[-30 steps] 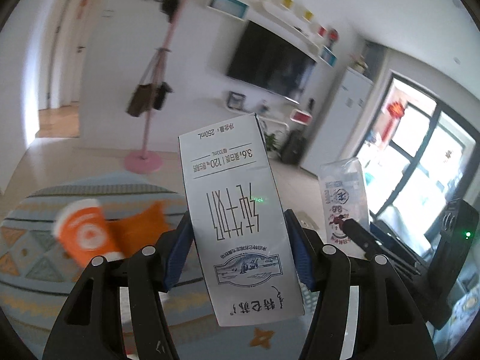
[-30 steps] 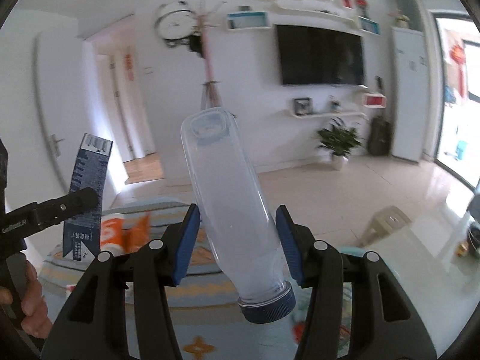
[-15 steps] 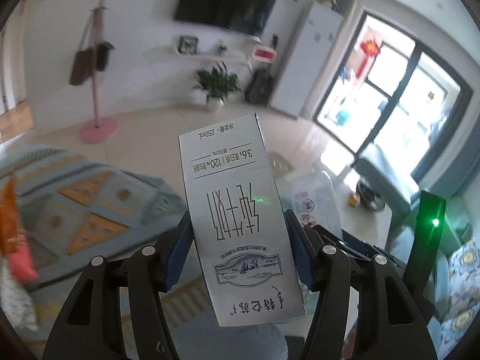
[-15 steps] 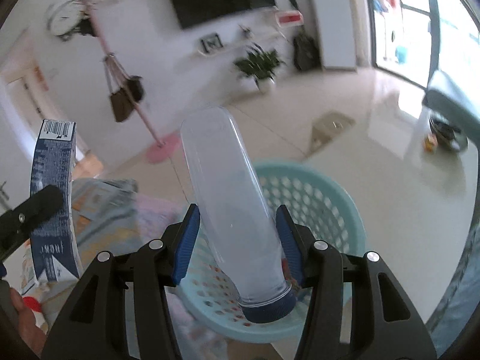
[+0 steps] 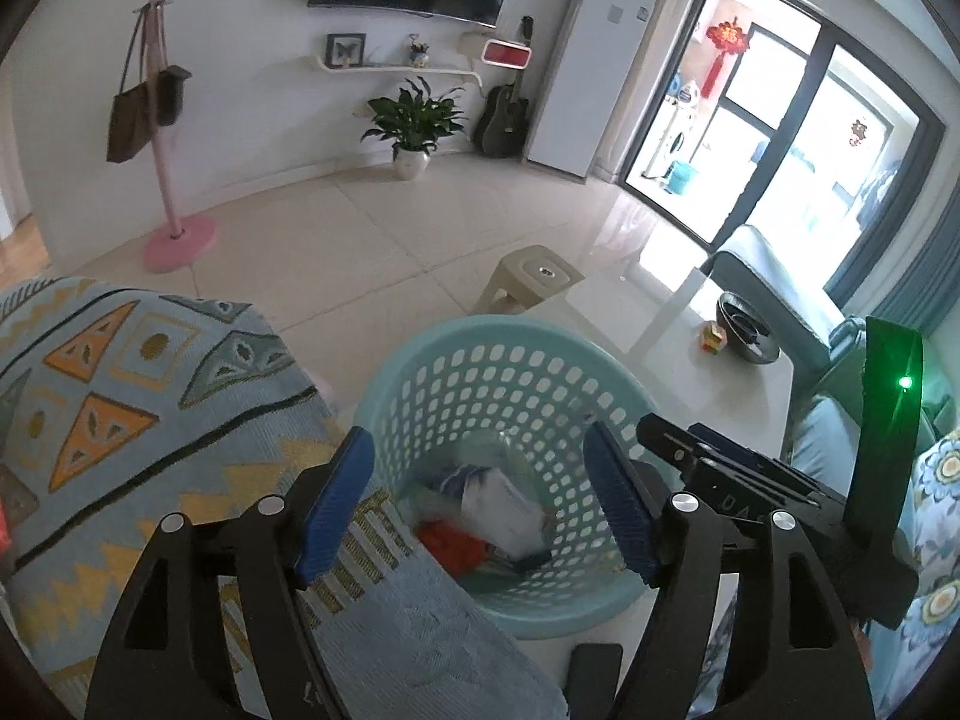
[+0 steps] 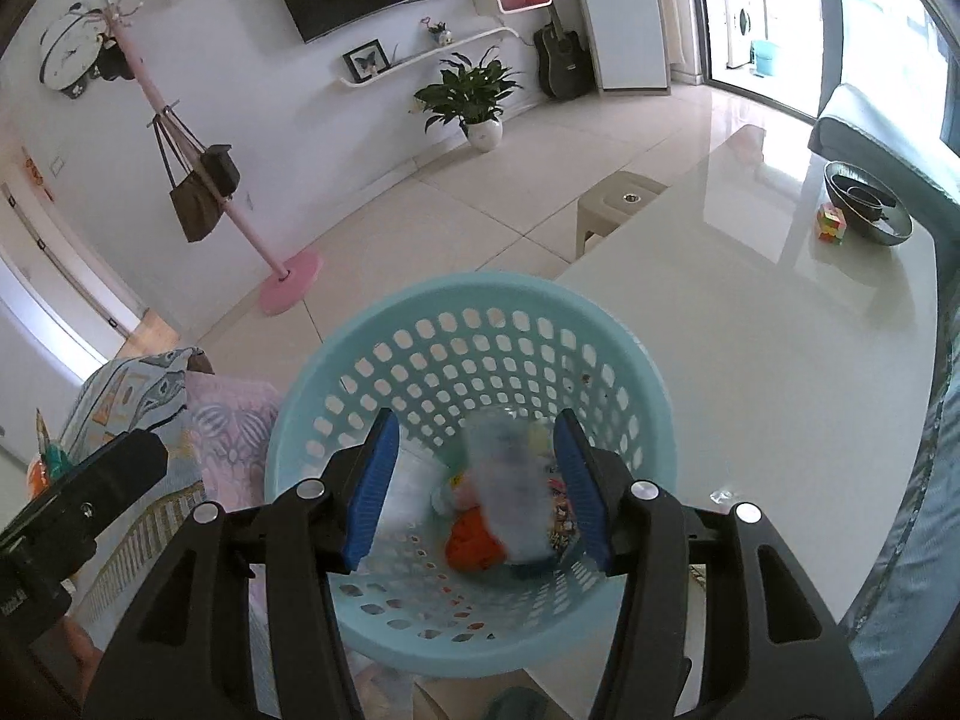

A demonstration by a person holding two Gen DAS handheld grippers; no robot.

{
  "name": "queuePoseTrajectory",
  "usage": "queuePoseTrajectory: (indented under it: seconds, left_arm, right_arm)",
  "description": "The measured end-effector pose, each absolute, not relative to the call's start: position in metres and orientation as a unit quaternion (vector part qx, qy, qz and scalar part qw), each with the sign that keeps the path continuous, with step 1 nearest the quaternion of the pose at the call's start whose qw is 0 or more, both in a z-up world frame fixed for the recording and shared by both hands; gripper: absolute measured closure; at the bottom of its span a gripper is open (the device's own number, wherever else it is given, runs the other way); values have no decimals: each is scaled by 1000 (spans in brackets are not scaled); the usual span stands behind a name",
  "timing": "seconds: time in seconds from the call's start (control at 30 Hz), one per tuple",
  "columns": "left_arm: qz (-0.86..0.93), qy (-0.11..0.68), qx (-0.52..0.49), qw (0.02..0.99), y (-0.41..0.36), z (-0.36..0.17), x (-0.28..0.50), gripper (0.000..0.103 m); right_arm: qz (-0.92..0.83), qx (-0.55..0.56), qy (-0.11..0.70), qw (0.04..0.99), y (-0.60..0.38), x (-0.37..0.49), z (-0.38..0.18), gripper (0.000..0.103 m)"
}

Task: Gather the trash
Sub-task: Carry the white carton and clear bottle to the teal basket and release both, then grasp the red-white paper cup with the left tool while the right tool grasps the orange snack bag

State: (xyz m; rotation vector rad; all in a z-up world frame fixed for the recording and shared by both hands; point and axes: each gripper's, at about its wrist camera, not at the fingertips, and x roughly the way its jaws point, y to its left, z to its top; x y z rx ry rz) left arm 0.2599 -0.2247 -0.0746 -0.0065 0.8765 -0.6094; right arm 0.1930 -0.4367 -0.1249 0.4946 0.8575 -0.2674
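A light blue perforated basket point(image 5: 510, 360) point(image 6: 480, 312) stands on the floor below both grippers. My left gripper point(image 5: 480, 504) is open and empty above it. The white milk carton point(image 5: 501, 510) lies inside among other trash, beside something orange point(image 5: 450, 546). My right gripper point(image 6: 474, 492) is open and empty over the basket. The clear plastic bottle point(image 6: 510, 492) shows blurred between the jaws, inside the basket, apart from the pads, over an orange piece point(image 6: 471, 543). The left gripper's body shows at the left of the right wrist view point(image 6: 78, 498).
A patterned blue blanket point(image 5: 120, 420) covers a seat left of the basket. A glossy white table point(image 6: 780, 330) with a dark bowl point(image 6: 864, 198) lies to the right. A beige stool point(image 5: 531, 279), pink coat stand point(image 5: 174, 180) and potted plant point(image 5: 414, 126) stand beyond.
Both grippers have opened over the basket. The milk carton has left the left gripper and lies in the basket; the bottle has left the right gripper and is dropping in.
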Motion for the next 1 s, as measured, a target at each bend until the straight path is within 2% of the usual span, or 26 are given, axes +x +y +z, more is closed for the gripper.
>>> queuePoseTrajectory:
  seconds: [0.27,0.57,1.0]
  left_arm:
    - [-281,414,-19,866,-209,-70,243,32]
    - [-263,379,-35,887,-171,-43,218,32]
    - [-195,340,-89,916,-72,-12,174,32]
  right_arm:
    - [-110,223,399,882,-422,186,-108,53]
    - [-78,200,372,903,-391,177,-75,53]
    - [28,134,330,934,-301,176,-27,53]
